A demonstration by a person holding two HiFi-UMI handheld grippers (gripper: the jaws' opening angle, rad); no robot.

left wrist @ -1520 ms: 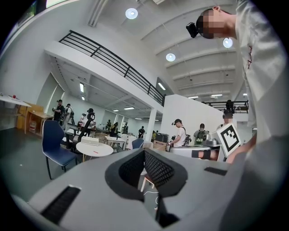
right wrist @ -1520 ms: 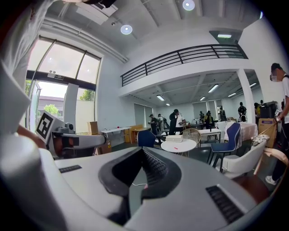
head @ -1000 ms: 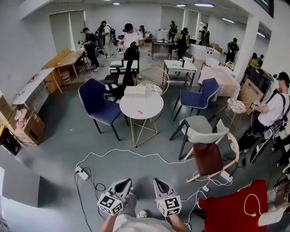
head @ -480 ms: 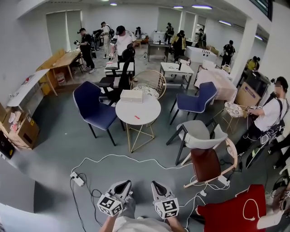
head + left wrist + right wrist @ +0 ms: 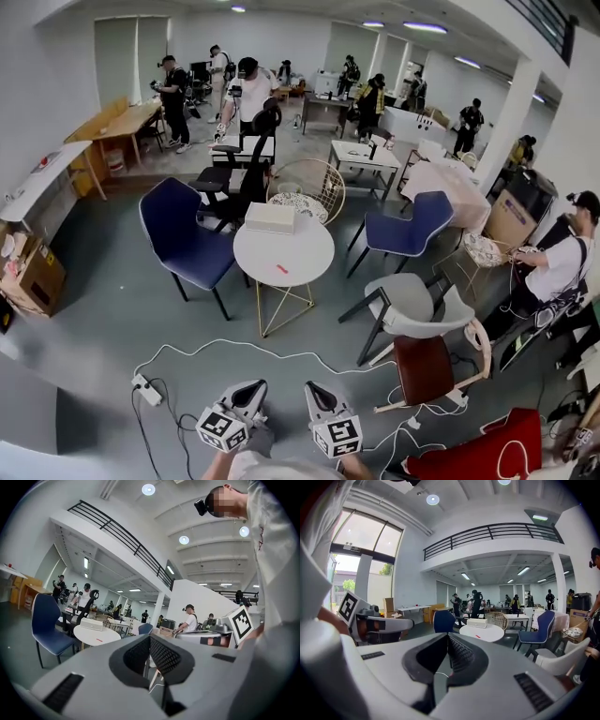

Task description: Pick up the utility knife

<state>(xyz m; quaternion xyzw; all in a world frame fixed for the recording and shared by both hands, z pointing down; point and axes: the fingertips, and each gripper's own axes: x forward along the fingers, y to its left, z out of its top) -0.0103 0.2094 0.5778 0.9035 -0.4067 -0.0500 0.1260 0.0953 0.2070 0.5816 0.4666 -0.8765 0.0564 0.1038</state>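
Approach step. Left gripper (image 5: 257, 385), right gripper (image 5: 312, 387): jaws together, empty. Next: reach counter (image 5: 309, 265), open over red utility knife (image 5: 282, 269).

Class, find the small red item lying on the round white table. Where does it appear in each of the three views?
Head view: small red item, near the middle, on the round white table.
Left gripper view: item left of centre, lower half.
Right gripper view: item just right of centre, lower half.
Shared landmark: white rectangular box on that table.
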